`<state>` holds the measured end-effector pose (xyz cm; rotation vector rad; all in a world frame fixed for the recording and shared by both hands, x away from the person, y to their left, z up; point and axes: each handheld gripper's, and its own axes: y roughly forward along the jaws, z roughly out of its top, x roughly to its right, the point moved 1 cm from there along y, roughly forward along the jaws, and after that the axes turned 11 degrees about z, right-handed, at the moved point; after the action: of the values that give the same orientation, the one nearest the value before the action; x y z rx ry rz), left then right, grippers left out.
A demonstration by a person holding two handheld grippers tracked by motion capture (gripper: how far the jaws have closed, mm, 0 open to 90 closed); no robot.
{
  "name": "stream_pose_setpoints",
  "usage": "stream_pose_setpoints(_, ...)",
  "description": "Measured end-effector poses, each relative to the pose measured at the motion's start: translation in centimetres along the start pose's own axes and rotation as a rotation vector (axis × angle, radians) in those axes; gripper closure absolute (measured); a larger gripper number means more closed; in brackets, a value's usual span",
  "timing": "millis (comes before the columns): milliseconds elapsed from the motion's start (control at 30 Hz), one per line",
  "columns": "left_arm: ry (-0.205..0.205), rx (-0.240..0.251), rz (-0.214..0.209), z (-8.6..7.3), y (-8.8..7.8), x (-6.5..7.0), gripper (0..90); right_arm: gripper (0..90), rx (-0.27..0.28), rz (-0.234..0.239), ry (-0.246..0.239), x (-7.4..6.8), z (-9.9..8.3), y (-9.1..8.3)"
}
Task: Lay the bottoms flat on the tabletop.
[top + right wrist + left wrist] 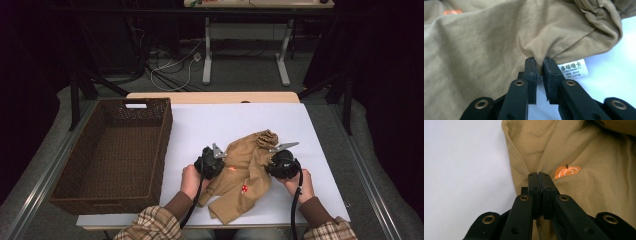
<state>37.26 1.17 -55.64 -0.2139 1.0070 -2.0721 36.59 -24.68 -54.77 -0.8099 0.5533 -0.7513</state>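
A small tan garment [245,172] lies crumpled on the white tabletop [210,125], with an orange pumpkin print [567,171] and a white care label [573,68]. My left gripper [220,154] is at the garment's left edge; its jaws are shut on a pinch of the tan cloth [539,175] just left of the pumpkin. My right gripper [280,150] is at the garment's right side, jaws shut on a fold of cloth [539,61] beside the label. A hand holds each gripper from below.
A dark brown wicker basket [150,150] stands on the table's left part, with nothing in it. The white top ends in a wooden edge [212,97] at the back. Beyond are table legs and cables on the floor.
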Motion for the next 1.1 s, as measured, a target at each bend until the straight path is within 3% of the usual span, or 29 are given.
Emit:
stream_pose_setpoints(133,0.000,0.006,0.005,-0.7,-0.9,0.1,88.6,83.8,-0.007,-0.009,-0.014,0.0,0.4,0.1)
stream_pose_setpoints(300,0.020,-0.001,0.013,-1.6,-2.1,0.3,88.5,84.1,-0.025,-0.076,-0.061,0.1,1.1,0.0)
stream_pose_setpoints(500,0.029,-0.003,-0.009,-2.1,-3.0,0.3,87.5,84.1,-0.041,-0.119,-0.064,0.7,2.0,0.2)
stream_pose_setpoints(567,0.020,0.015,-0.016,-2.0,-2.9,0.2,82.3,83.5,-0.034,-0.112,-0.058,0.9,1.9,0.2)
stream_pose_setpoints(667,0.014,0.022,-0.019,-1.3,-2.8,0.1,67.7,82.1,-0.016,-0.105,-0.046,1.1,1.6,-0.2)
stream_pose_setpoints(733,0.008,0.031,-0.010,-0.7,-2.8,-0.1,58.1,77.0,0.002,-0.099,-0.032,1.2,1.4,-0.7)
stream_pose_setpoints(867,-0.011,0.035,0.019,0.2,-2.6,-0.3,48.1,65.7,0.021,-0.071,0.003,1.2,1.1,-1.0)
stream_pose_setpoints(1000,-0.021,0.016,0.037,0.7,-1.8,-0.8,44.4,51.7,0.016,-0.060,0.026,1.1,1.0,-0.9)
stream_pose_setpoints(1100,-0.032,-0.003,0.047,0.9,-0.8,-1.3,42.8,47.0,0.002,-0.050,0.051,1.3,0.9,-0.5)
